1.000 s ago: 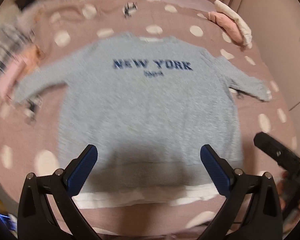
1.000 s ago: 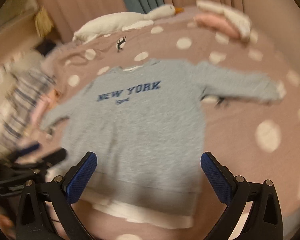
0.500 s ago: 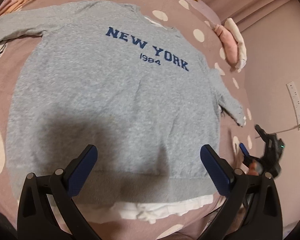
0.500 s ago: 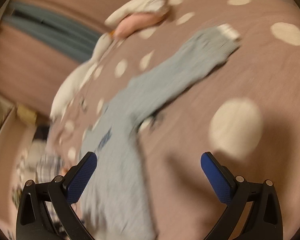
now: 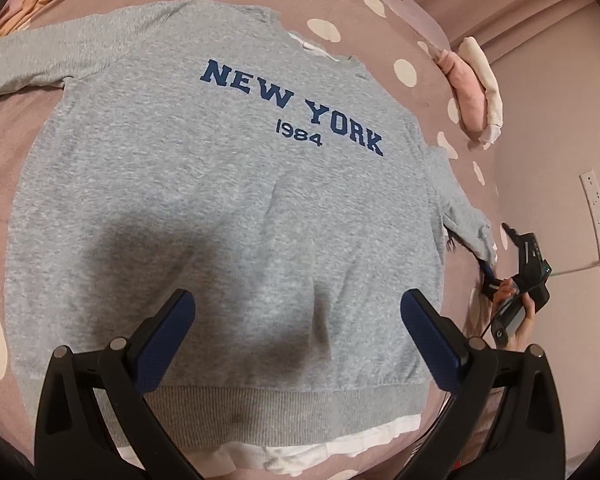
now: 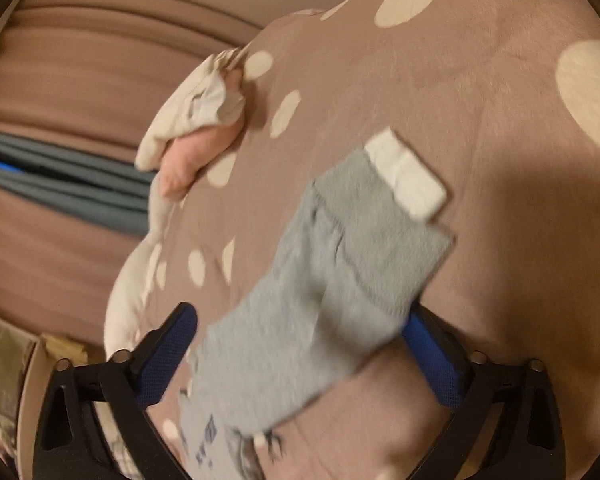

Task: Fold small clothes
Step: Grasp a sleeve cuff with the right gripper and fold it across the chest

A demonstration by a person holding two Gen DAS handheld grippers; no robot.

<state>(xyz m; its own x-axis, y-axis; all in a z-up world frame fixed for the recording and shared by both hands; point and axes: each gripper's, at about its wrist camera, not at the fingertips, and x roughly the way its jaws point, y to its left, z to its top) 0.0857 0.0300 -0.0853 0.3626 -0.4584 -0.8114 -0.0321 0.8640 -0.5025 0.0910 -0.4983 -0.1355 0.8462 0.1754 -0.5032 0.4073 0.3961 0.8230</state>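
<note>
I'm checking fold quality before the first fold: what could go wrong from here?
The right gripper is open around the sleeve; closing on one layer could bunch it. The white undershirt hem pokes out below the grey sweatshirt and may slip askew. The left gripper pins nothing, so the body could drag.

A bed filled most of both views, spread with a dusty-pink cover dotted with large cream spots and small penguin prints. Beside it stood a plain pink wall carrying a white socket strip with a cable plugged in. Pink curtains hung in folds behind the bed, with a grey-blue curtain between them. The light was warm and dim, throwing soft shadows over the cover.
</note>
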